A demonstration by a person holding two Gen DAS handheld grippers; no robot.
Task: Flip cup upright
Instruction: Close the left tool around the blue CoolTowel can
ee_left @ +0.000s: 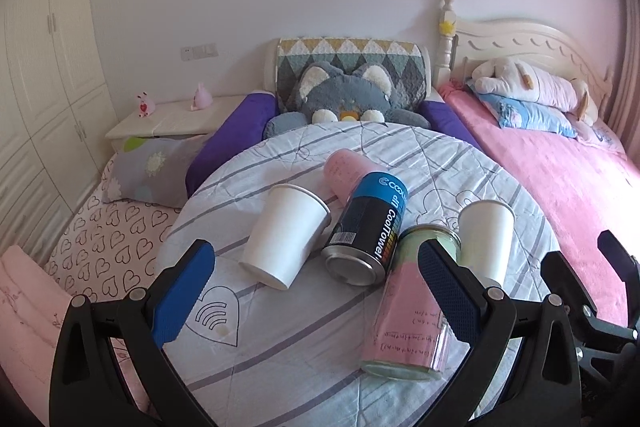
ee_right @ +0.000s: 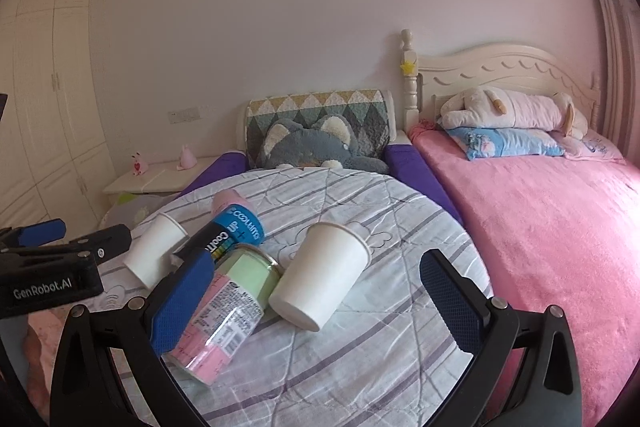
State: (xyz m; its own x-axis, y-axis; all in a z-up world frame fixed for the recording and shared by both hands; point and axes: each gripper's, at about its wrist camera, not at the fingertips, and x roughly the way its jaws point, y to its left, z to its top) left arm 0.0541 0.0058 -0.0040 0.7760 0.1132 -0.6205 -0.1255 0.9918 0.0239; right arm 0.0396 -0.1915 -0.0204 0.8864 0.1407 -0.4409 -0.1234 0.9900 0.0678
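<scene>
A: From the left, what's in front of you?

B: Your left gripper [ee_left: 316, 291] is spread wide, empty. One white paper cup [ee_left: 286, 235] lies on its side beside the blue can [ee_left: 370, 227].

A: Further right?

B: The pink-and-green jar [ee_right: 228, 311], then a second tipped cup [ee_right: 324, 279] on the striped quilt [ee_right: 380, 367], between your right gripper's [ee_right: 320, 311] parted, empty fingers.
</scene>
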